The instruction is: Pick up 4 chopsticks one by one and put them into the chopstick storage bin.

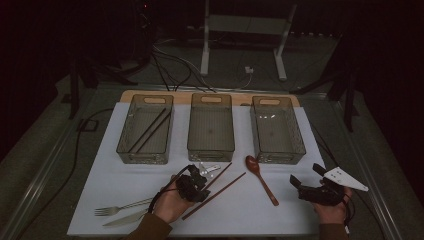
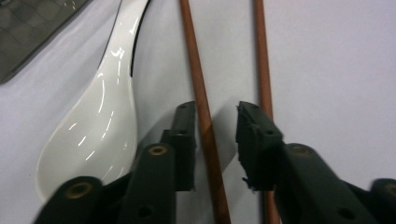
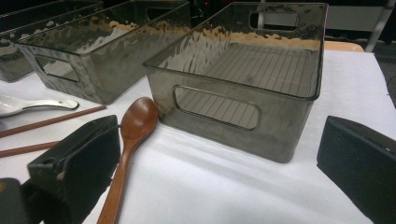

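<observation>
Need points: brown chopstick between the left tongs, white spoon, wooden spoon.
brown chopstick (image 2: 203, 116), left gripper view, on the shaft between the tongs' pads.
white spoon (image 2: 95, 126), left gripper view, on the bowl.
wooden spoon (image 3: 138, 117), right gripper view, on the bowl, beside the near bin.

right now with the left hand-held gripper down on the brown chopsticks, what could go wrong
1. The left hand-held gripper straddles just one thin brown wooden chopstick; its twin lies outside the right jaw and would likely be left behind.
2. The glossy white ceramic spoon lies right beside the left jaw and could get nudged.
3. A gap shows beside the stick, so it may roll or slip as the jaws close.
</observation>
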{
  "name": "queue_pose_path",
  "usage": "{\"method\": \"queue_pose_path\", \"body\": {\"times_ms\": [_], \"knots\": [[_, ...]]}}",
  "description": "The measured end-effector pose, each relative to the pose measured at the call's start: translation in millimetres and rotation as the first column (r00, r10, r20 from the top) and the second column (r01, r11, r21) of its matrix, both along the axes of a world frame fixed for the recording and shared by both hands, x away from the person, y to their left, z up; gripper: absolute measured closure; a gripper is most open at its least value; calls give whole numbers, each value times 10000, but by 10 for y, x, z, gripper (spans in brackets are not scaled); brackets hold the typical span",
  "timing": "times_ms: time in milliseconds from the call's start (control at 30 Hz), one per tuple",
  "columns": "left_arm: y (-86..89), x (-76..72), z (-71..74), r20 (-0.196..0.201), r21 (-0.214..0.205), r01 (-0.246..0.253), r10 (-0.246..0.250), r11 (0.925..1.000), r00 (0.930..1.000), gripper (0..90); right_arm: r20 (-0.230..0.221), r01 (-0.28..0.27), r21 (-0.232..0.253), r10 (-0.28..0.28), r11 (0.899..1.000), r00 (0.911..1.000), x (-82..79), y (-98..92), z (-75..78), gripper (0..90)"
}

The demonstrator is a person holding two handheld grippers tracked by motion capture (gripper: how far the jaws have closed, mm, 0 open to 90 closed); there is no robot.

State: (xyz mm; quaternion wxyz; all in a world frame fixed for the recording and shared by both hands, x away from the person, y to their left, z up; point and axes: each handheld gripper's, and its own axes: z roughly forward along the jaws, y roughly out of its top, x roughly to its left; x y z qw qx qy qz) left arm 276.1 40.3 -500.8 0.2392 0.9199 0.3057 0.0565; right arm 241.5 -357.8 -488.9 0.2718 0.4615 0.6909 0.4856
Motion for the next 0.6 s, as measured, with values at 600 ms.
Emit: {"method": "queue_pose_path", "body": {"times_ms": [600], "knots": [[-31,-3,-7,114,318,-226,223,9992,9997,858,-26,-30,-25,30,10000,10000,2,4,-1,0]]}}
